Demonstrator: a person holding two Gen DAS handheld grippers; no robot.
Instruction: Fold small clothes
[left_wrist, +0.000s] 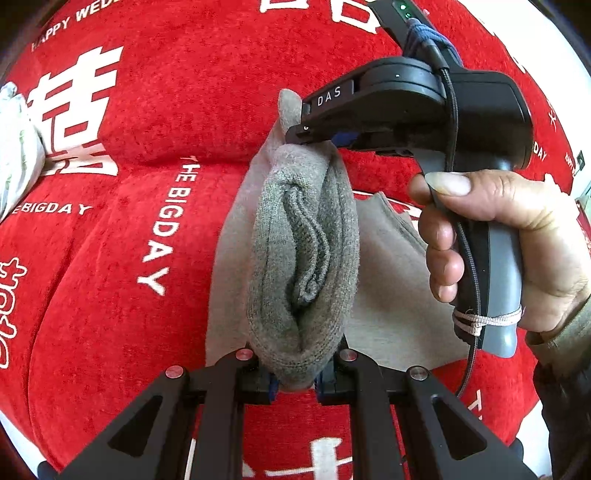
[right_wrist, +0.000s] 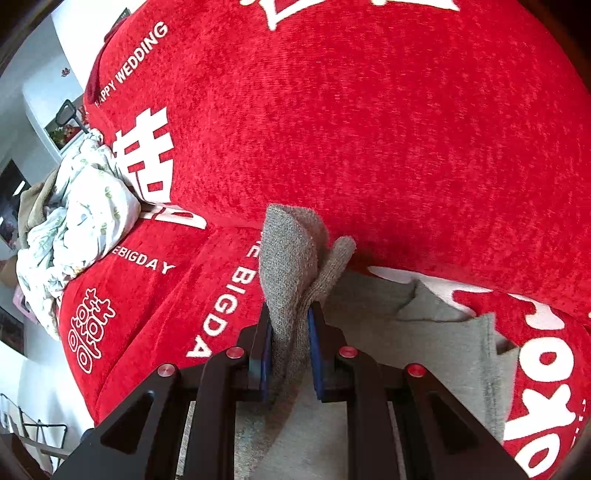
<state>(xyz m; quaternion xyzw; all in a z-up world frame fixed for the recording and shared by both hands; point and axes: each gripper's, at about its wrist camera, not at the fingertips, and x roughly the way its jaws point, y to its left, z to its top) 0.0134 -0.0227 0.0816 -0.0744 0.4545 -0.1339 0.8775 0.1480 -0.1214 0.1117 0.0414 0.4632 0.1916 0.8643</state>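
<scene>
Red cover (left_wrist: 177, 122): plush red fabric with white lettering and large white characters fills both views; a seam between two cushions runs across the middle of each frame.
Patterned cloth (right_wrist: 77, 225): a crumpled white cloth with small green prints lies at the left edge of the right wrist view, on the red cover, well apart from the grippers.
Grey garment (left_wrist: 306, 240): soft grey knit, bunched into a thick vertical roll with ribbed folds down its centre; a flat, paler grey part spreads on the cover to the lower right of the roll. In the right wrist view the flat part (right_wrist: 424, 332) lies at lower right with a notched edge.
Right hand (left_wrist: 517, 251): at the right of the left wrist view, wrapped around the grey handle of the black device.
Right gripper (left_wrist: 295, 134): reaches in from the upper right; its tips are clamped on the upper end of the roll. In its own view (right_wrist: 290, 350) a twisted grey strip stands pinched between the blue pads, rising to frame centre.
Left gripper (left_wrist: 295, 373): bottom centre; its jaws squeeze the lower end of the roll, which bulges between them.
</scene>
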